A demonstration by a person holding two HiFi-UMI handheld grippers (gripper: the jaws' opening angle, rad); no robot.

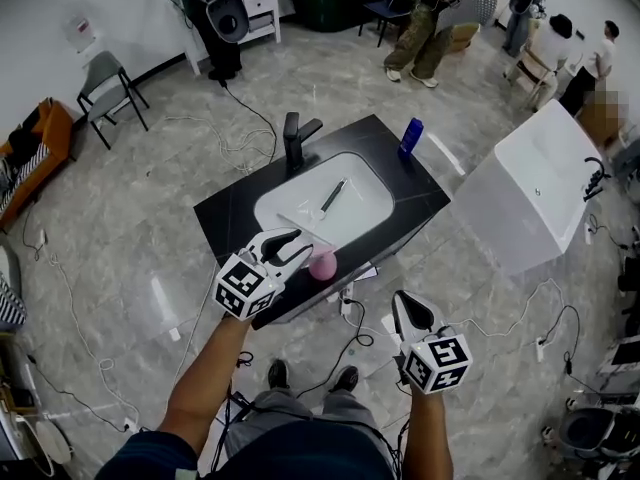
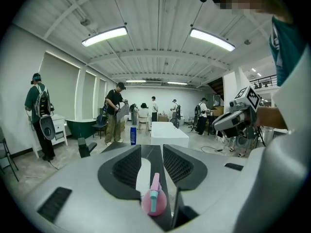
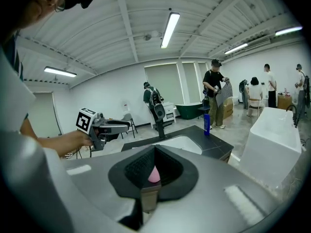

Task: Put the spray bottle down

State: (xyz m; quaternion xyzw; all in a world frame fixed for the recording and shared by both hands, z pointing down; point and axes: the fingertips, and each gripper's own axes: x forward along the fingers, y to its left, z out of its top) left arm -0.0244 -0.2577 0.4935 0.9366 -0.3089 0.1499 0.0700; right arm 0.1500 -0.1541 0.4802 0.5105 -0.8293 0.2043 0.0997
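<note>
A small pink spray bottle (image 1: 322,265) stands on the front edge of the black counter (image 1: 420,193), just right of my left gripper (image 1: 289,248). In the left gripper view the bottle (image 2: 154,202), with its teal trigger, shows low in the gap of my left gripper (image 2: 151,150). Those jaws are open and not pressing it. My right gripper (image 1: 409,310) hangs lower right, off the counter, above the floor. Seen in its own view, the right gripper (image 3: 154,148) is shut at the tips, and the pink bottle (image 3: 153,174) shows through the hollow behind them.
The counter holds a white sink basin (image 1: 367,214) with a dark tool (image 1: 333,196) lying in it, a black faucet (image 1: 295,140) and a blue bottle (image 1: 411,136). A white bathtub (image 1: 540,193) stands to the right. Cables (image 1: 350,343) trail over the floor; people stand far back.
</note>
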